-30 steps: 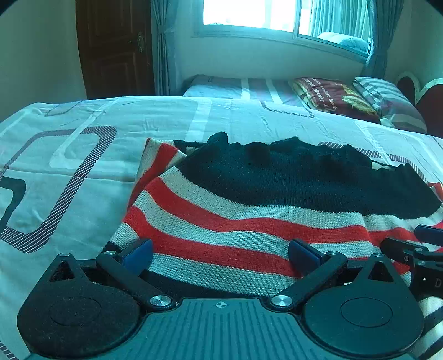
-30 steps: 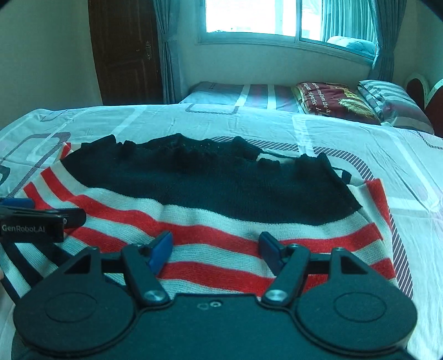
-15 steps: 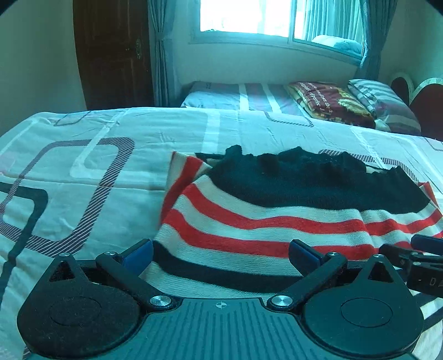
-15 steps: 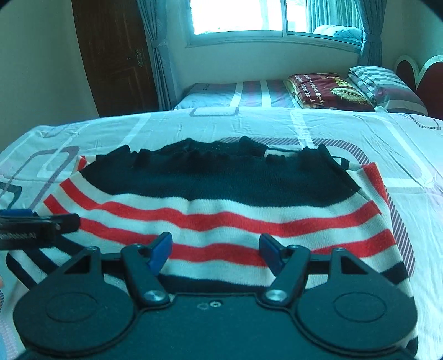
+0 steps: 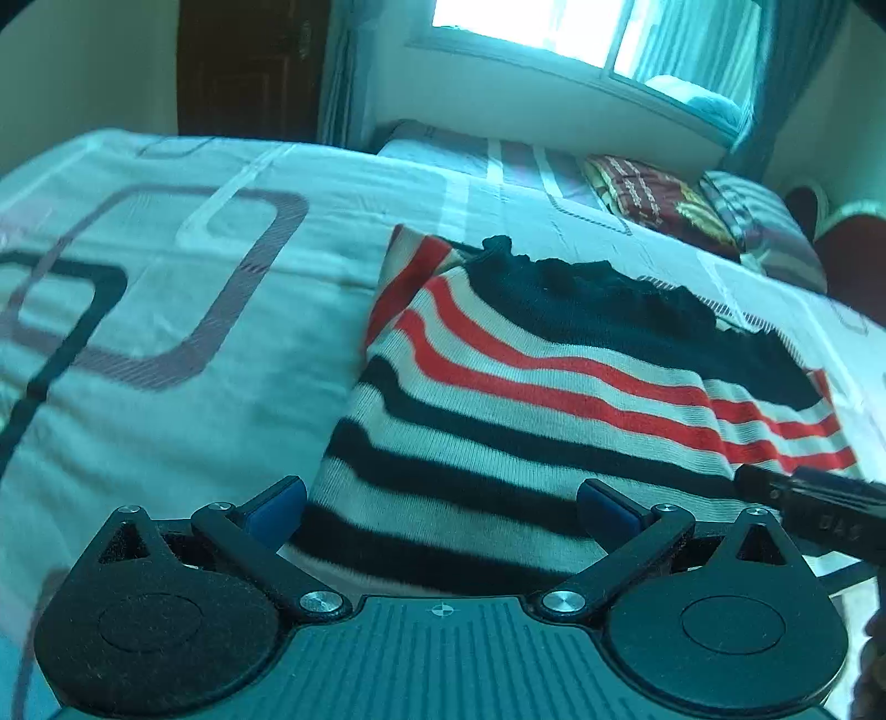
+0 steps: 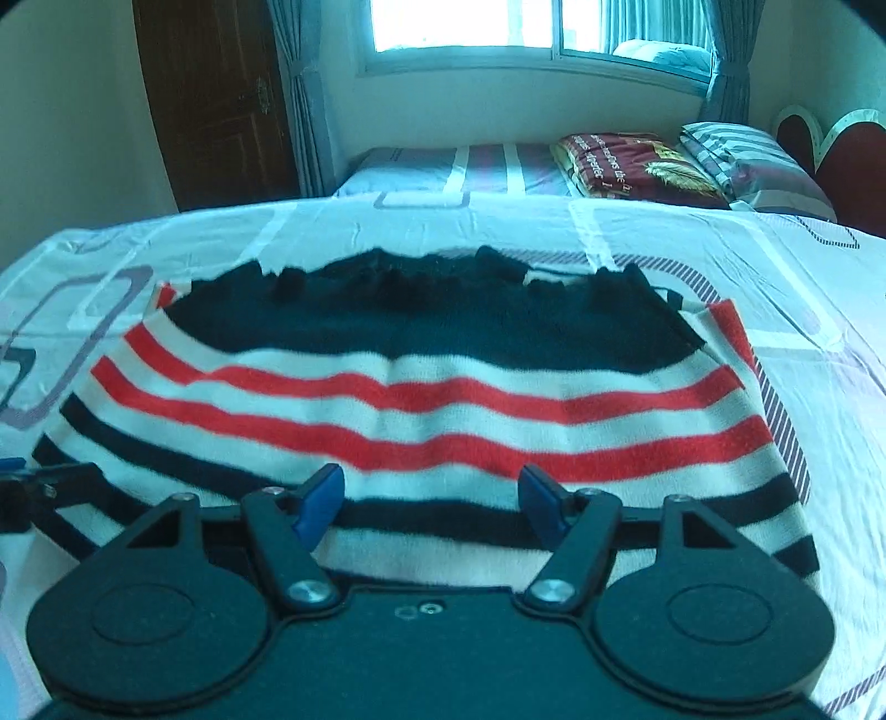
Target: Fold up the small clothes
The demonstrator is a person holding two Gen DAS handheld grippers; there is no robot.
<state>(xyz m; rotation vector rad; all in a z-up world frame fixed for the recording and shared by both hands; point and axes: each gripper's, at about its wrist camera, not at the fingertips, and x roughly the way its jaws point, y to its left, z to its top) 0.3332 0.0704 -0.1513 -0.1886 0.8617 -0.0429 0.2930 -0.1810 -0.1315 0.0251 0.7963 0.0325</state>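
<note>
Striped sweater (image 6: 432, 399) lies flat on the bedsheet (image 6: 747, 255), dark upper part folded over the stripes. Left gripper (image 5: 440, 507) and right gripper (image 6: 432, 495) hover at its near hem, jaws spread, holding nothing, apparently positioned for the next fold.

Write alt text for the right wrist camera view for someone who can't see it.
A striped knit sweater, black at the far edge with red, white and black bands, lies spread on a patterned bedsheet. The right gripper fills the foreground with its blue-tipped jaws open at the near hem. The left gripper shows at the left edge; pillows and a window sit behind.
</note>
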